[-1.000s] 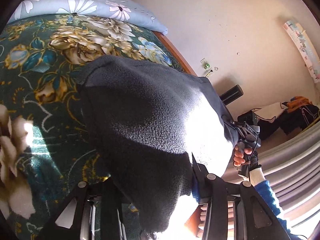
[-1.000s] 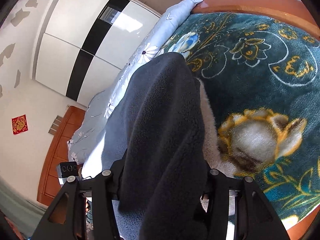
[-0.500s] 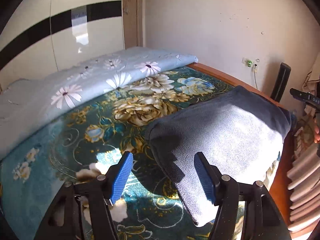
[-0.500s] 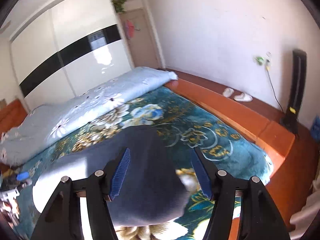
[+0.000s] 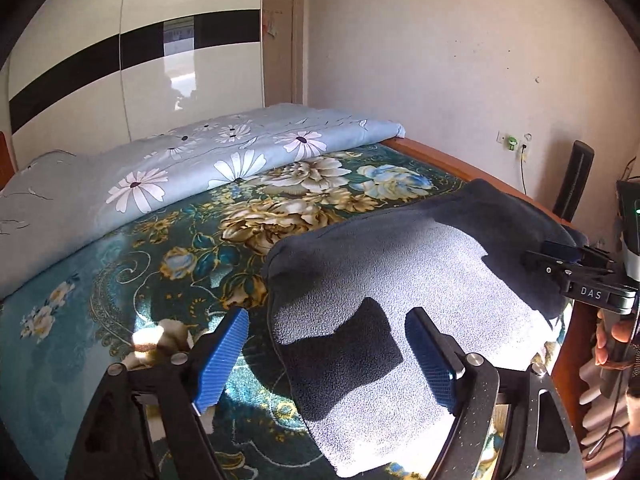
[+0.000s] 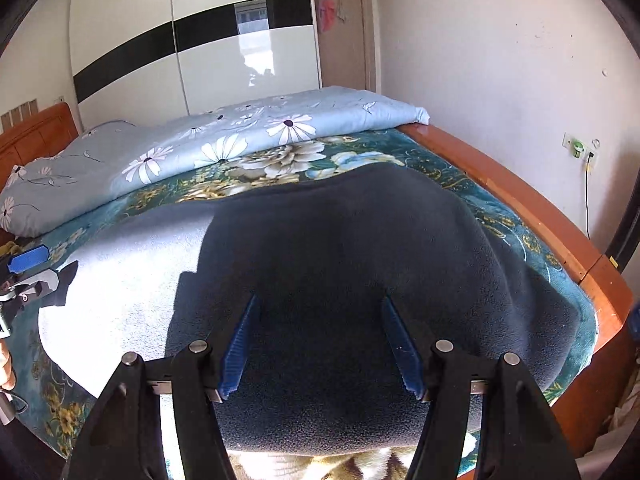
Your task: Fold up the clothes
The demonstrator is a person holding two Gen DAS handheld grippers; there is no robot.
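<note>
in the left wrist view the left gripper (image 5: 326, 354) gapes empty over the near left edge of the folded fleece (image 5: 404, 292) on the bed (image 5: 120, 280), and in the right wrist view the right gripper (image 6: 320, 346) hangs wide apart above the fleece (image 6: 352, 256), gripping nothing.

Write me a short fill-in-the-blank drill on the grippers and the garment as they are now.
1. The dark fleece garment lies on the ____.
2. Both the left gripper and the right gripper are ____.
3. The finger pads are coloured ____.

Missing words: bed; open; blue
</note>
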